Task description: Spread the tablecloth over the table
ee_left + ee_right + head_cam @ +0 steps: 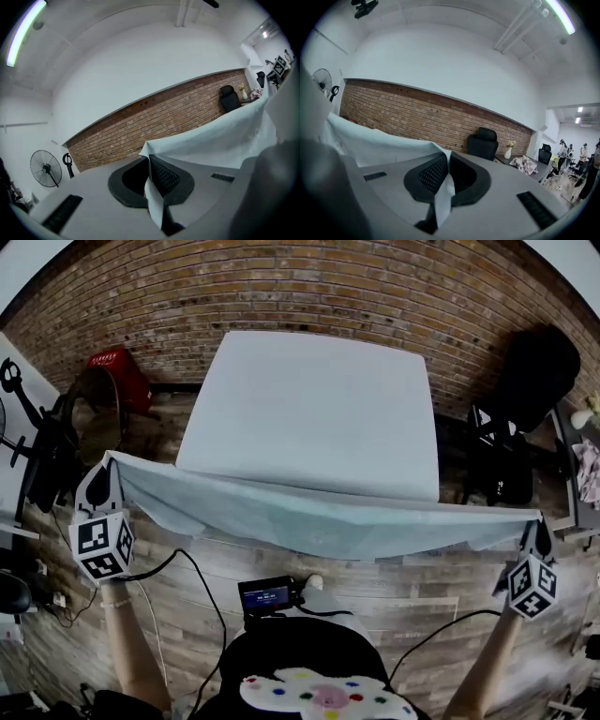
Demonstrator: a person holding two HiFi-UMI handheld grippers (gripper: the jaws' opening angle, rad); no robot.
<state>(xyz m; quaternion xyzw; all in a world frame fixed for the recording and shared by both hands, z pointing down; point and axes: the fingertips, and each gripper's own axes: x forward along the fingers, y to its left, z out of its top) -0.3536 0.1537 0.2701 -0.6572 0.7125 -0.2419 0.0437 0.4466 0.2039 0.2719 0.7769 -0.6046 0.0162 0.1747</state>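
Head view is showing the tablecloth (309,409) lying with its far part flat over the tabletop, which is hiding beneath it, while the near hem is hanging in the air between table and person. The left gripper (109,467) is clamping the near left corner. The right gripper (540,521) is pinching the near right corner. Each gripper view is showing a fold of pale cloth squeezed between closed jaws.

The held hem is running left to right, stretched fairly taut and sagging slightly in the middle. The cloth is lying straight ahead of both grippers, with the left corner sitting a little higher in the picture. Neither hand is looking clearly nearer the table.

A black office chair (534,371) is standing just right of the table, and a red stool (117,371) is sitting well off at the far left. Nothing is standing between the hem and the table's near edge, so lowering both corners evenly is probably what is left.
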